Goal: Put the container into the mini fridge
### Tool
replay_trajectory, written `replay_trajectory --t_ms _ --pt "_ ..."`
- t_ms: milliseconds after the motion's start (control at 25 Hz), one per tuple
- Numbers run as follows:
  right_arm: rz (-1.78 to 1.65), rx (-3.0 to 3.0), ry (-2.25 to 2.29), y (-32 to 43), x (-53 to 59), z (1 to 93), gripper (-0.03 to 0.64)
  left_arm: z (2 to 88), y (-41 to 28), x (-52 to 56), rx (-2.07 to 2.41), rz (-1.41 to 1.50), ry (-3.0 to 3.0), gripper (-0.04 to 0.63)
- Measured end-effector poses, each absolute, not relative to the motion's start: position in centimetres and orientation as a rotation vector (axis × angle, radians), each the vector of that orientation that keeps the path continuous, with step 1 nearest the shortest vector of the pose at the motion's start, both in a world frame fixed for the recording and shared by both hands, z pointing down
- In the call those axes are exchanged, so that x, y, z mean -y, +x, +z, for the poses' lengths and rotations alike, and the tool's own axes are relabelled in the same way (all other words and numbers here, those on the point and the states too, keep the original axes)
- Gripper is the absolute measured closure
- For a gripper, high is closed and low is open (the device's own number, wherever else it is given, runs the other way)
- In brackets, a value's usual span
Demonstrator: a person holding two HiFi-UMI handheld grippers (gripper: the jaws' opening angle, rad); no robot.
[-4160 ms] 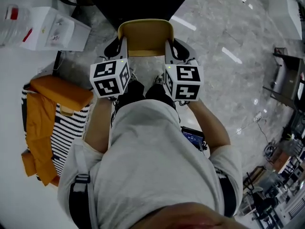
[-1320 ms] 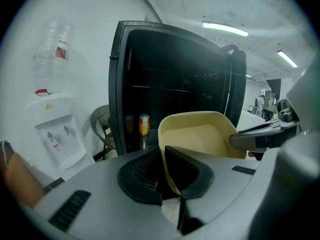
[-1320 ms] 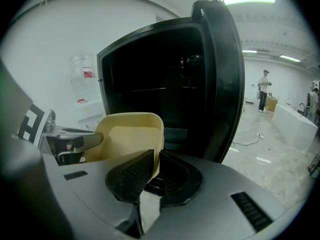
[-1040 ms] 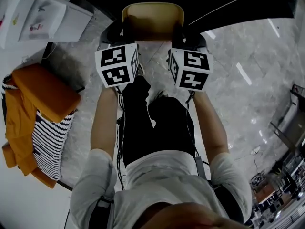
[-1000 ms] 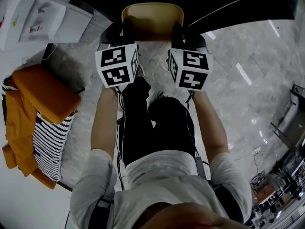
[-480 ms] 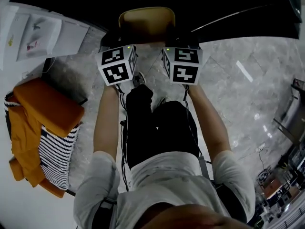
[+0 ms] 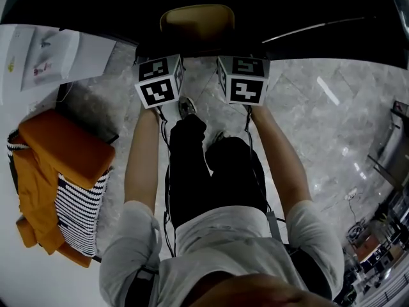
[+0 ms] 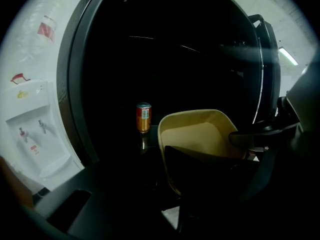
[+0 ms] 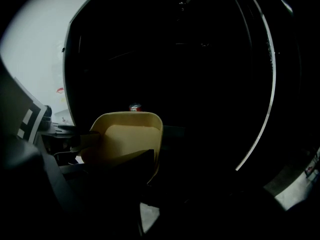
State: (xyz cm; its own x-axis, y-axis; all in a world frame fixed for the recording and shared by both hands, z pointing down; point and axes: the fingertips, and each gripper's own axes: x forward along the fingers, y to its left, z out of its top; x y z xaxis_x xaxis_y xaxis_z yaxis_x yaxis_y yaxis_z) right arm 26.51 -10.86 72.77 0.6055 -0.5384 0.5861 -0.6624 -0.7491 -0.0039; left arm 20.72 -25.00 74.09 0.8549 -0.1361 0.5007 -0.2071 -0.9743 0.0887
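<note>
Two tools are in your hands, and both are narrowed onto one tan container [image 7: 197, 19]. Your left tool [image 7: 153, 47] clamps the container's left wall and your right tool [image 7: 241, 47] clamps its right wall. You hold the container off the marble floor [image 7: 307, 120], with its far end at the dark mouth of the mini fridge [image 8: 75, 84]. One orange drink can [image 8: 143, 117] stands upright inside the fridge, beyond the container and to its left, apart from it. A white water dispenser [image 8: 35, 134] stands left of the fridge. An orange cushion [image 7: 64, 146] lies on a striped basket [image 7: 77, 213] at your left, well apart from the container.
</note>
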Motion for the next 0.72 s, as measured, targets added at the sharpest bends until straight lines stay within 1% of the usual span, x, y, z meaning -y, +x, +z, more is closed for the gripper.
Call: replay_trajectory --t_ms 400,720 --pt "0.889 0.938 2.619 29.0 10.8 74.6 0.558 75.1 23.5 24.9 0.229 0.775 2.918 0.558" --pt "0.91 0.932 2.618 30.1 11.2 75.3 0.558 75.1 24.1 26.0 0.28 0.806 2.928 0.558"
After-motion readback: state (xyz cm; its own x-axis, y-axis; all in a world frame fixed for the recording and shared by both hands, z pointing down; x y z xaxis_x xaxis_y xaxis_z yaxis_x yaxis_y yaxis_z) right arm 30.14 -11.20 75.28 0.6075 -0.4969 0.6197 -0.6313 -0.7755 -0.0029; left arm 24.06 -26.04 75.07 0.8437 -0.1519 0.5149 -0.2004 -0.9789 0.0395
